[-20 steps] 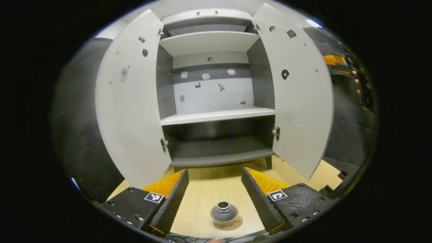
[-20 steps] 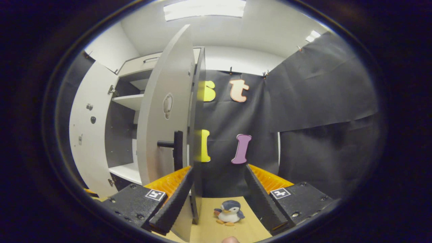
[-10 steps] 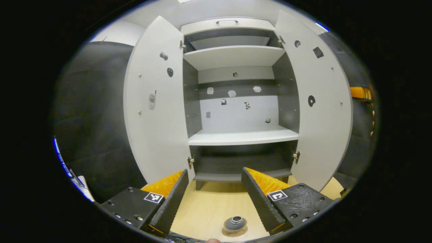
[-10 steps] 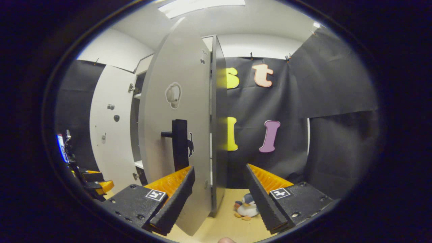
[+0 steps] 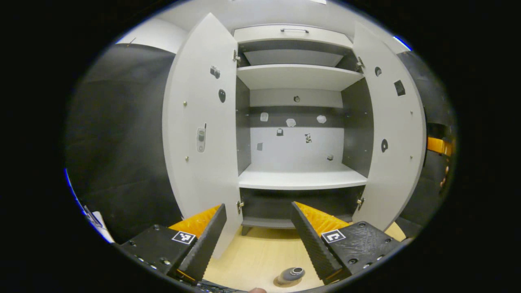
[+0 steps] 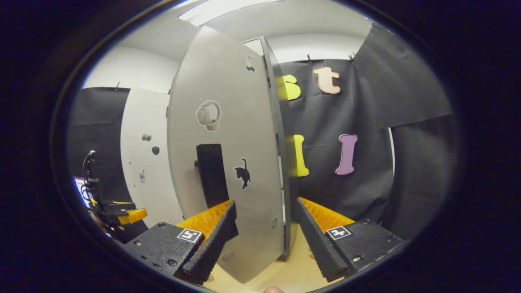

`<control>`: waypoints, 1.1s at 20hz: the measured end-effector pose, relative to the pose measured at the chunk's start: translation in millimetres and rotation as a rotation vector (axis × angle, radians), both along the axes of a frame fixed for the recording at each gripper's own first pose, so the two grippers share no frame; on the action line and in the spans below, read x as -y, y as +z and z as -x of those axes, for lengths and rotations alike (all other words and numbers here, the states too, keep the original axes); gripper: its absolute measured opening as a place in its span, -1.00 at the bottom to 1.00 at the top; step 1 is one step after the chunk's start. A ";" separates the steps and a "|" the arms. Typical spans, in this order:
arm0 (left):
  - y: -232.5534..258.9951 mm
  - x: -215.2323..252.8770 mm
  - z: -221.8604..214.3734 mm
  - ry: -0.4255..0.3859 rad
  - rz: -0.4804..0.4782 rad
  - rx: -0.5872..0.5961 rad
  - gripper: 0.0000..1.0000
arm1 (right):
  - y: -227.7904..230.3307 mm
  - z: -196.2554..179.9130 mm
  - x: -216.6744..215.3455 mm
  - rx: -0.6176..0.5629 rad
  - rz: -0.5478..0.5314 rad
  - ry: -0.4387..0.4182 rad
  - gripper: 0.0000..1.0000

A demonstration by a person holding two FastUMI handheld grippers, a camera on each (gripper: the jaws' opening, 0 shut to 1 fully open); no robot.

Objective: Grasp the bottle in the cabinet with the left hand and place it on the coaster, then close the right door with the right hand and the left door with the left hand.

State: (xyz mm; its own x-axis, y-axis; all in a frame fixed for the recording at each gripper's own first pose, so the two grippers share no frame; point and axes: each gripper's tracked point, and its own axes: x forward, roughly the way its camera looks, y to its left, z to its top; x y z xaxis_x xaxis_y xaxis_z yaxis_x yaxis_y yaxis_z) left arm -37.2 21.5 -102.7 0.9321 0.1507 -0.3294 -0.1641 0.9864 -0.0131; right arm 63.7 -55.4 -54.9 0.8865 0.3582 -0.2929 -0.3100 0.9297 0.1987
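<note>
The small grey bottle [image 5: 293, 274] stands on a round coaster [image 5: 285, 281] on the wooden table, low between my left gripper's [image 5: 258, 244] open fingers and well below them. Beyond it the cabinet [image 5: 301, 179] stands with both doors open and bare shelves. In the right gripper view the right door's [image 6: 244, 134] grey outer face, with its black handle [image 6: 211, 175], is close in front. My right gripper [image 6: 262, 240] is open, and the door's lower edge lies between its fingers; I cannot tell if they touch. The left door [image 6: 140, 162] shows behind.
Black cloth walls close in both sides of the cabinet. The wooden table top [image 5: 252, 260] runs from the cabinet's feet towards me. The right gripper's orange part [image 5: 437, 144] shows past the right door, and the left gripper [image 6: 118, 211] sits low left in the right gripper view.
My left gripper has drawn back and tilted up from the bottle, which has slid to the view's bottom. My right gripper has swung round to face the right door's outer side, which now hides the penguin toy.
</note>
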 end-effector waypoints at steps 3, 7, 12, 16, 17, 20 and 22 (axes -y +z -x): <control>5.5 -17.9 -2.6 0.010 -0.021 -0.016 0.92 | -1.1 0.1 -15.7 -0.008 -0.002 0.013 0.93; 20.1 -39.0 0.7 0.021 0.032 -0.007 0.93 | -4.7 -3.3 -51.9 -0.014 -0.003 0.062 0.83; 37.9 -75.7 8.7 0.063 0.051 0.031 0.84 | -15.1 -14.3 -100.6 -0.028 0.038 0.110 0.93; 59.8 -110.6 17.3 0.141 -0.036 0.059 0.93 | -24.1 -24.2 -121.2 -0.043 0.102 0.102 0.84; 65.9 -117.4 18.5 0.149 -0.050 0.072 0.96 | -24.4 -25.0 -127.1 -0.040 0.103 0.107 0.94; 76.3 -143.2 22.3 0.183 -0.057 0.093 1.00 | -24.1 -32.0 -138.5 -0.033 0.115 0.102 0.94; 77.9 -159.0 26.6 0.215 -0.043 0.093 0.96 | -23.7 -32.5 -144.8 -0.036 0.117 0.100 0.94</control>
State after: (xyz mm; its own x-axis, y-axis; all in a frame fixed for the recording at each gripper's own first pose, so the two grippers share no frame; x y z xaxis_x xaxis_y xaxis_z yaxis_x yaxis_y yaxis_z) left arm -63.9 180.5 -24.8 0.9030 0.3615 -0.2324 -0.3710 0.9286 0.0030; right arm 96.1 89.3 -78.6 0.8365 0.4054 -0.3685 -0.3967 0.9121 0.1029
